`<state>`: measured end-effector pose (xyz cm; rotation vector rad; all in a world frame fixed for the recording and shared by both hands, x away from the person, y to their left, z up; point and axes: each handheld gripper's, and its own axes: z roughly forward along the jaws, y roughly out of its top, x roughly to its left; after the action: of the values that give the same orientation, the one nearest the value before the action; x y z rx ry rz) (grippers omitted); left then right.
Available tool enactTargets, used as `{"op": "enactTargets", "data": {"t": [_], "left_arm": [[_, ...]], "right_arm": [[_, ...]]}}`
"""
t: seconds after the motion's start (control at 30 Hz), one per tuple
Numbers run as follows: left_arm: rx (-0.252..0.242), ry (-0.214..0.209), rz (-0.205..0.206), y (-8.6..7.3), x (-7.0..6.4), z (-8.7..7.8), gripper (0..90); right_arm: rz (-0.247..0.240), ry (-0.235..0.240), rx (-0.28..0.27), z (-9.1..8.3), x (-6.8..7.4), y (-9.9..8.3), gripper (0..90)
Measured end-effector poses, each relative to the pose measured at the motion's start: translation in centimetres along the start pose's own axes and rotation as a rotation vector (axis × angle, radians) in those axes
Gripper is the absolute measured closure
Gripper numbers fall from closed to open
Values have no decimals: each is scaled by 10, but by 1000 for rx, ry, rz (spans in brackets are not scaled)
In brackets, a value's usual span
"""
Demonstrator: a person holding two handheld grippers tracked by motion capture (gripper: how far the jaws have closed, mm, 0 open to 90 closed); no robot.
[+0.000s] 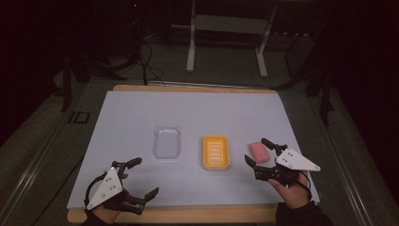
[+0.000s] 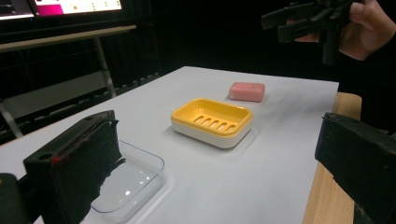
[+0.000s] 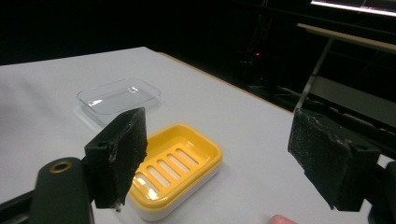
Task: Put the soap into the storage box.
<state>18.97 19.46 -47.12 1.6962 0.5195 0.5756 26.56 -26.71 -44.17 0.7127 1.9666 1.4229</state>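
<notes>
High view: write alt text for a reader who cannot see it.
A person's two open grippers hover over a white-covered table: the right gripper beside a pink rectangular soap bar, the left gripper at the near edge. Between them sit a yellow slotted plastic soap dish and a clear plastic lid.

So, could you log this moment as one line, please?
left gripper: open, idle | right gripper: open beside pink soap | yellow soap dish: empty
</notes>
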Motion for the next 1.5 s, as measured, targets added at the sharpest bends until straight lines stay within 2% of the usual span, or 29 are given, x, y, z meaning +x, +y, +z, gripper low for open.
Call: {"op": "enactTargets", "data": {"t": [0.23, 0.4, 0.5, 0.53, 0.6, 0.63, 0.7, 0.87, 0.9, 0.93, 1.0, 1.07, 1.13, 1.17, 1.27, 1.4, 1.5], "left_arm": [[7, 0, -1, 0, 0, 0, 6], [15, 1, 7, -1, 0, 1, 6], [5, 24, 0, -1, 2, -2, 6], [0, 24, -6, -1, 3, -3, 6], [0, 27, -6, -1, 3, -3, 6], [2, 24, -5, -1, 3, -3, 6], [4, 20, -4, -1, 2, -2, 6], [20, 8, 5, -1, 0, 0, 6], [21, 7, 4, -1, 0, 0, 6], [22, 7, 5, -1, 0, 0, 6], [25, 6, 8, -1, 0, 1, 6], [27, 5, 9, -1, 0, 1, 6], [27, 2, 8, -1, 0, 1, 6], [28, 1, 9, -1, 0, 1, 6], [29, -1, 9, -1, 0, 1, 6], [35, -5, 12, -2, 0, 2, 6], [38, -4, 15, -2, -1, 2, 6]], "right_arm": [[-11, 3, 11, 2, -1, 2, 178], [-16, 30, 53, 7, 1, 5, 153], [-34, 33, 117, 10, 2, 6, 156], [-33, 47, 166, 12, 1, 7, 181], [-31, 48, 181, 13, 1, 7, 195], [-17, 78, 239, 15, 0, 7, 214], [-17, 83, 254, 16, 0, 7, 218], [2, 103, 360, 23, -6, 3, 239], [31, 117, 390, 24, -9, 1, 258], [31, 117, 390, 24, -9, 1, 258], [55, 133, 430, 26, -12, 0, 258], [50, 139, 471, 28, -15, 0, 260], [48, 141, 504, 29, -17, 0, 331], [59, 144, 537, 29, -18, 0, 347], [67, 143, 603, 31, -20, 0, 342], [54, 135, 656, 34, -22, 1, 299], [69, 132, 744, 36, -22, 1, 280]]}}
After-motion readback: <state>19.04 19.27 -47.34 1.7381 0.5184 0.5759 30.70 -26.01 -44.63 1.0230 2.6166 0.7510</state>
